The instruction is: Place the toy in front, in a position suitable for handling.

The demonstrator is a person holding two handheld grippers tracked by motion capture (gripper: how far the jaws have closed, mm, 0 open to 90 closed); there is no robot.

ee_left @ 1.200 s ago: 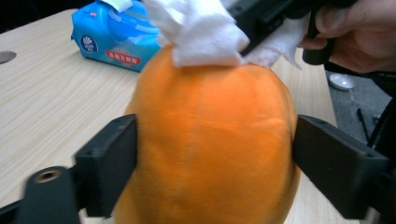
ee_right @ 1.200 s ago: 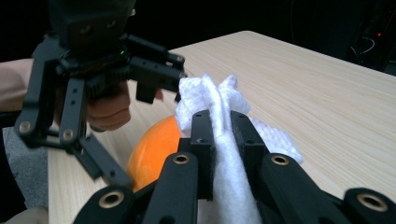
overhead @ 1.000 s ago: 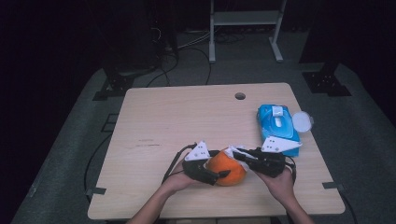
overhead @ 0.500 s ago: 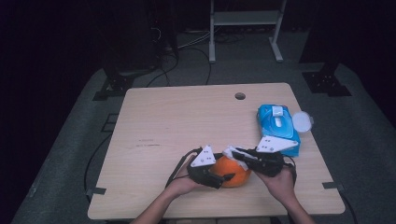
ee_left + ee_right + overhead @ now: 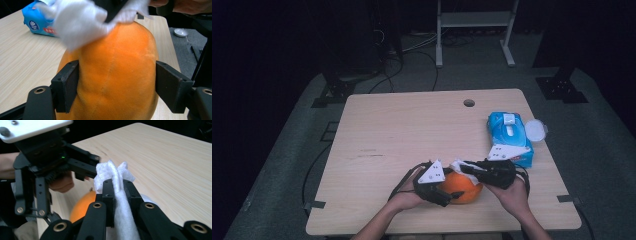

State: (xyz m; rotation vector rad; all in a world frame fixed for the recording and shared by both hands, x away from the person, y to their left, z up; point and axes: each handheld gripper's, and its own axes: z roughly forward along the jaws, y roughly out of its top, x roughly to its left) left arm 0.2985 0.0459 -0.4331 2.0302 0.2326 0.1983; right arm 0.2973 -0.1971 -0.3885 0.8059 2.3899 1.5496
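Blue wet-wipe pack (image 5: 37, 21): carries a round dark-blue logo and a red strip with white characters. Both are too blurred to read. No other text, number or sign is legible.

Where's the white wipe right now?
In the high view the white wipe lies on top of the orange plush fruit near the table's front edge, pinched in the right gripper.

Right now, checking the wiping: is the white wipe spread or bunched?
Bunched: the white wipe is crumpled between the right gripper, shut on it.
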